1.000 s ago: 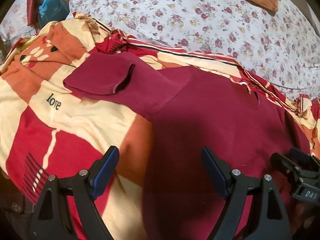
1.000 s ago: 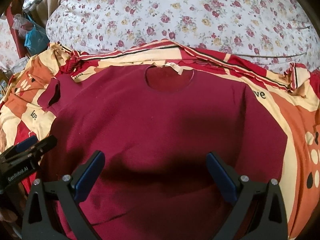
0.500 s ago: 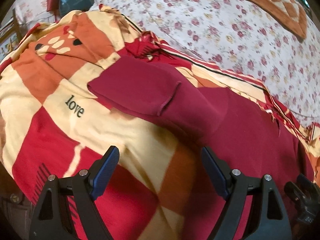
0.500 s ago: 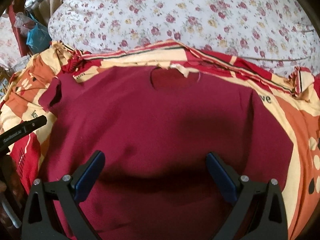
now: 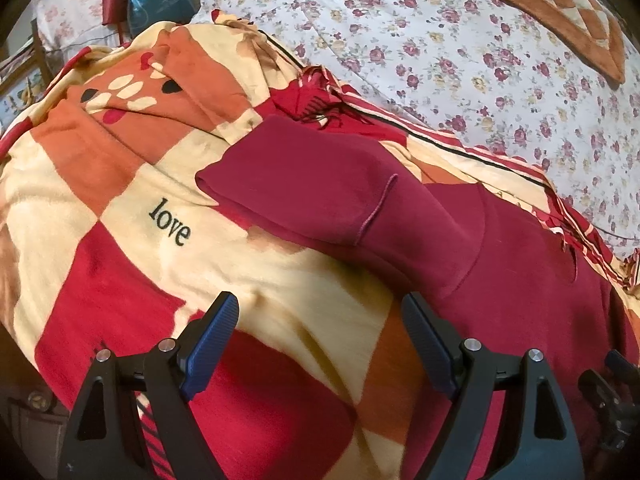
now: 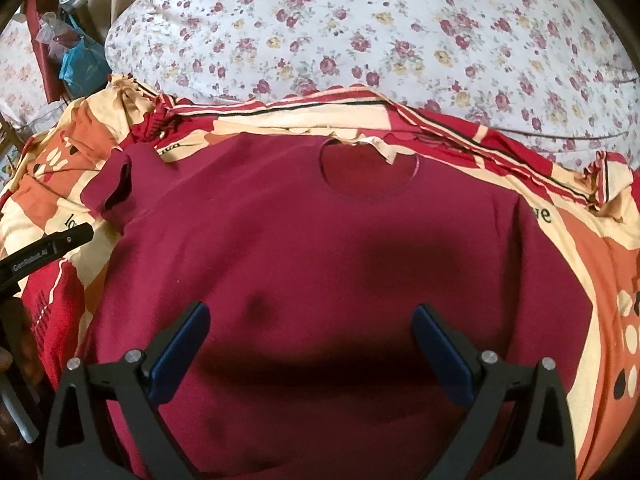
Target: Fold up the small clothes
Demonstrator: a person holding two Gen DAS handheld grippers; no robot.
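Fingers [image 5: 212,344] spread, both grippers | maroon shirt [image 6: 320,264] flat | blanket [image 5: 120,200]

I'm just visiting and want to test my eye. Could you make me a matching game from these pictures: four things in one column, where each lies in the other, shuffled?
1. maroon short-sleeved shirt
2. red, orange and cream checked blanket
3. white floral bedsheet
4. blue plastic bag

A. far left, beyond the bed's edge
B. beyond the blanket
C. spread flat on the blanket
D. directly under the shirt

Pairs: 1-C, 2-D, 3-B, 4-A
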